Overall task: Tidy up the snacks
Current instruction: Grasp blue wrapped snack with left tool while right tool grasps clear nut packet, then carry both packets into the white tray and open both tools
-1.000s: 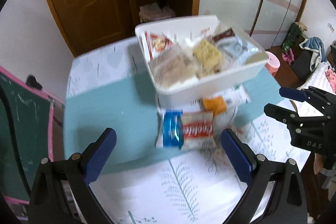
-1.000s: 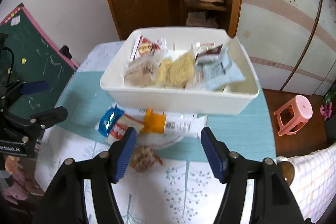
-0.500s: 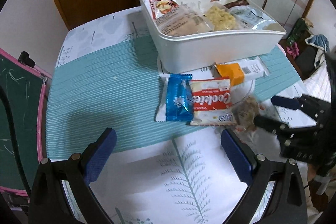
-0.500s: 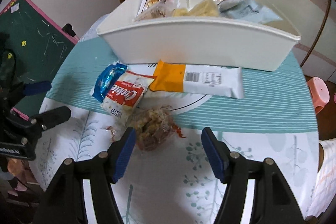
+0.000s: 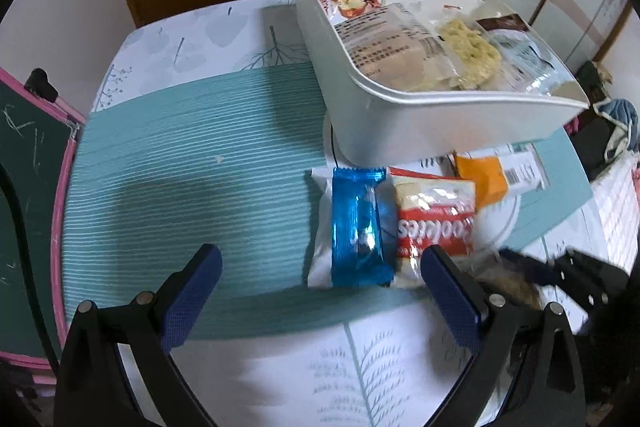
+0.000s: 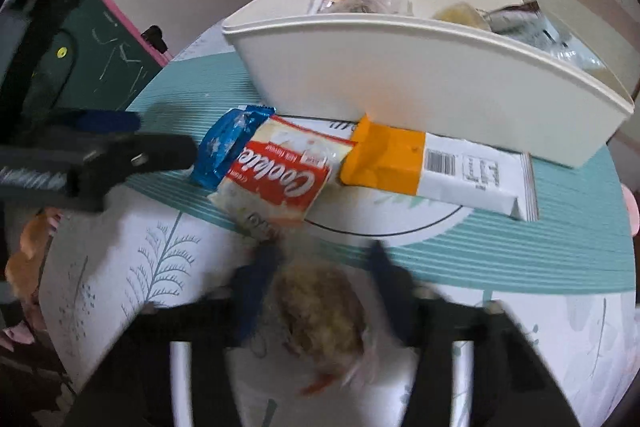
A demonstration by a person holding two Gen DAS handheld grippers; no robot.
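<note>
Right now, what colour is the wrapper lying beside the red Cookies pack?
Shiny blue wrapper, over a white pack; clearest in the left wrist view.

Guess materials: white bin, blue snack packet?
White bin: looks like rigid molded plastic, smooth with a soft sheen, rolled rim. Blue snack packet: probably metallized plastic film, given its glossy highlights, wrinkles and crimped end seal.
</note>
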